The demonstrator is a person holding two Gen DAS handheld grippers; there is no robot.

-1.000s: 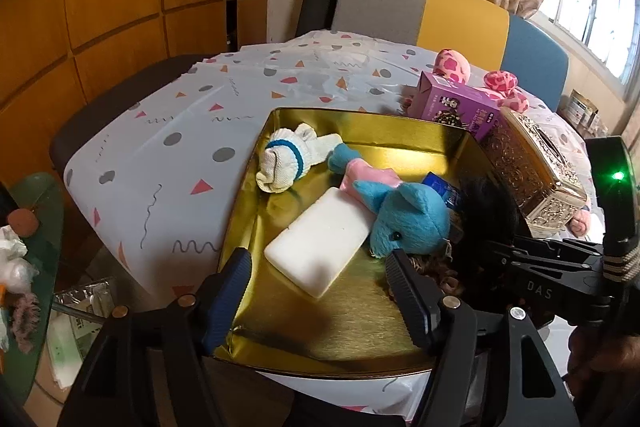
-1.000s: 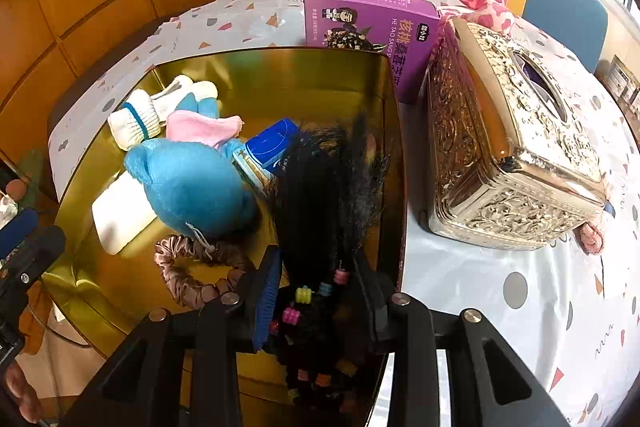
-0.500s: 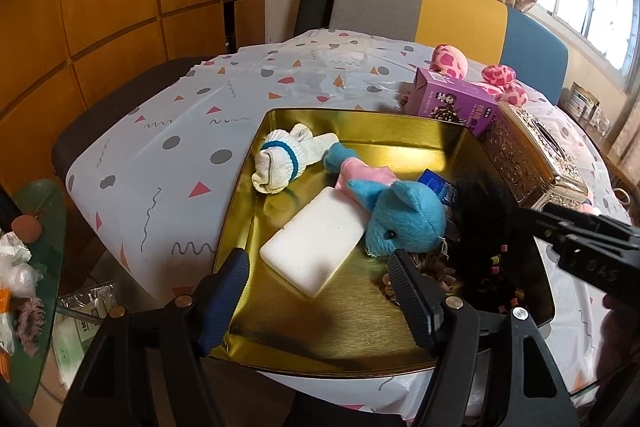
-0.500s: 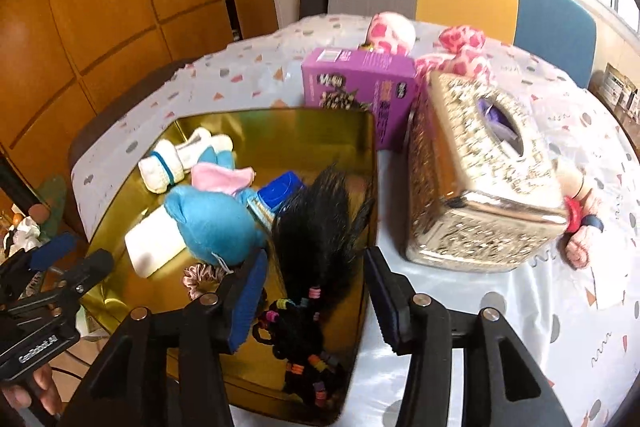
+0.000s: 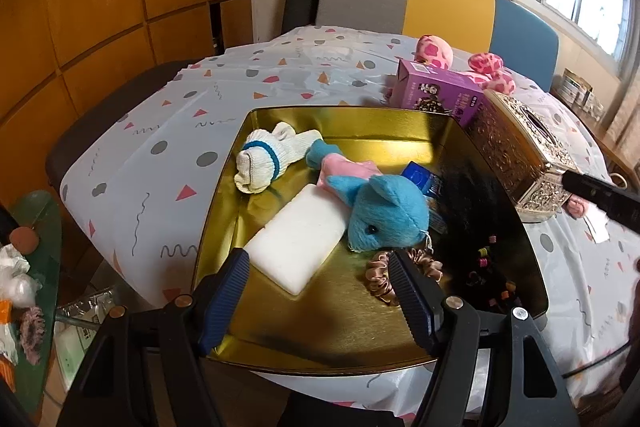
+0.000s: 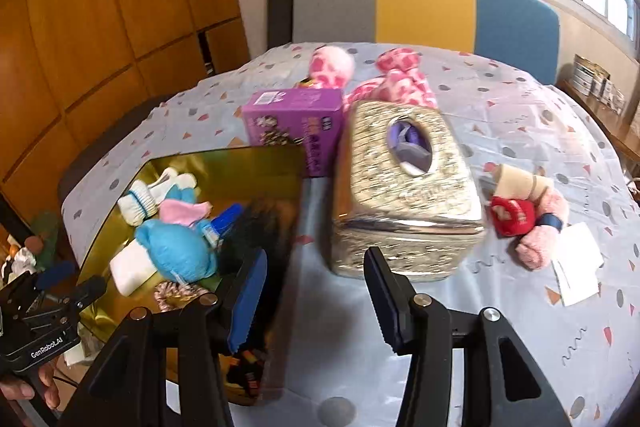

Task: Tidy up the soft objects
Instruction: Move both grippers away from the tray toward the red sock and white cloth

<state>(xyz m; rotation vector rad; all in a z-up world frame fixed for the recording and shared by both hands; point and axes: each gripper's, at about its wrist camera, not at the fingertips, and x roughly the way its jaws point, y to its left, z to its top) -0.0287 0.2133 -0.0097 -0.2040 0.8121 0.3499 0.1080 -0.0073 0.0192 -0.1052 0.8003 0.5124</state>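
The gold tray (image 5: 400, 115) holds a white sock (image 5: 260, 159), a blue plush (image 5: 384, 215), a white sponge (image 5: 296, 243), a brown scrunchie (image 5: 380, 275) and a black hairpiece with coloured beads (image 5: 472, 227). My left gripper (image 5: 317, 259) hovers open over the tray's near side, nothing between its fingers. In the right wrist view the tray (image 6: 224, 163) lies at the left. My right gripper (image 6: 315, 255) is open and empty above the tablecloth, just right of the hairpiece (image 6: 256, 235) and in front of the gold tissue box (image 6: 404, 187).
A purple carton (image 6: 296, 123) stands behind the tray, with pink spotted plush pieces (image 6: 332, 67) behind it. Right of the tissue box lie a pink fuzzy item (image 6: 536, 247), a red piece (image 6: 512, 215) and a paper slip (image 6: 576, 267). Chairs ring the table.
My right gripper let go of the black hairpiece, which now lies in the tray, then opened, rose and swung right toward the tissue box. The left gripper has hardly moved.
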